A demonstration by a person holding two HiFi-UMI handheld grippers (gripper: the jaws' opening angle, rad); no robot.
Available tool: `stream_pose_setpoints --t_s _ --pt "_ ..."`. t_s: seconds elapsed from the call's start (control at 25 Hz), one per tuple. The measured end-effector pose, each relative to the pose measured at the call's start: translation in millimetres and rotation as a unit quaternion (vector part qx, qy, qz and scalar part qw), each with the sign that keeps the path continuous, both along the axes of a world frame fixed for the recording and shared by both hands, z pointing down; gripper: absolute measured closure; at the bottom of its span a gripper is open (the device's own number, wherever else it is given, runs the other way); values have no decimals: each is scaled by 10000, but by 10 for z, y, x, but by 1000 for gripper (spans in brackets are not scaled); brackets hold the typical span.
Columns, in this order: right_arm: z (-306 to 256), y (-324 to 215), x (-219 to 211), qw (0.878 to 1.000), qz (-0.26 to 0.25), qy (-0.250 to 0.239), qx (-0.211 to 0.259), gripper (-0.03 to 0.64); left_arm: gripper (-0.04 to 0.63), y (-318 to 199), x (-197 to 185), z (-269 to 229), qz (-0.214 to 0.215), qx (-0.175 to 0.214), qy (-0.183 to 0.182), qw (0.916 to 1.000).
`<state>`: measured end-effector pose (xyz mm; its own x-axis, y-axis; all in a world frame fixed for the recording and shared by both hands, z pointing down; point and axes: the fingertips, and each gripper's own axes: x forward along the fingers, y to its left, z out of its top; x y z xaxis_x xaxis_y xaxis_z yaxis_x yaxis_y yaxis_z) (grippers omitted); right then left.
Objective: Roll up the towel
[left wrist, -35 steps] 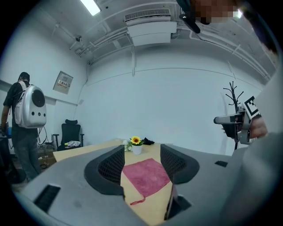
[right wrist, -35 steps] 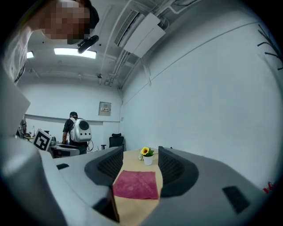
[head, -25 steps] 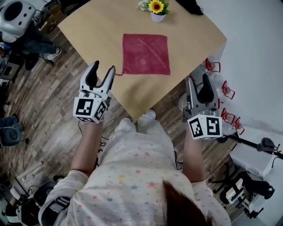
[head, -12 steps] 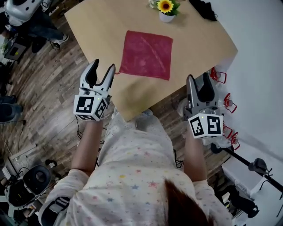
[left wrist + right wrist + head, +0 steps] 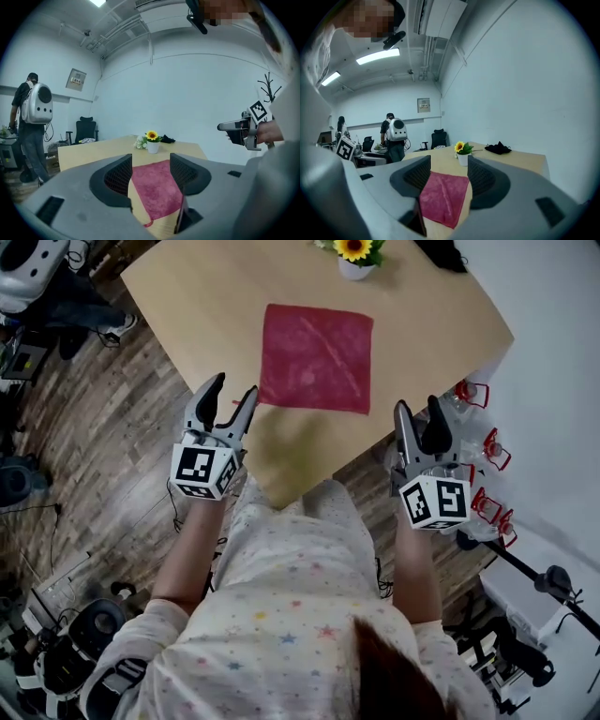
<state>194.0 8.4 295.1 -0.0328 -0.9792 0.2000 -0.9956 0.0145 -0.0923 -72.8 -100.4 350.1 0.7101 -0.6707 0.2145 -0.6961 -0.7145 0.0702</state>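
Table: wooden table [image 5: 202, 306] bears the red towel [image 5: 316, 357], flat and unrolled
Left gripper [image 5: 234, 388]: jaws apart, empty, near towel's corner
Right gripper [image 5: 419, 407]: jaws apart, empty, off the table's edge
Risk: uneven grips would likely roll it crooked

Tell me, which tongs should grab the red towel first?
Probably the left tongs: open, their tips sit right beside the near corner of the red towel. The right tongs, also open, hang by the edge of the table, farther away.

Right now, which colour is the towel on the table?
The towel is dark red, almost crimson; it shows best in the head view.
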Motion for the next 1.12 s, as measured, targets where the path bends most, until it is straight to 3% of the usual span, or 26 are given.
stream_pose_setpoints --t_s 0.36,0.72,1.12 --pt "824 -129 -60 9961 11 -108 -874 390 364 -45 -15 571 304 -477 -346 9978" --pt "1742 -118 -165 9793 -267 -75 -2006 428 365 59 13 1160 669 -888 -975 9890" --pt "2238 18 -179 9593 -492 282 -2767 502 364 102 31 1556 1088 -991 -1917 9704"
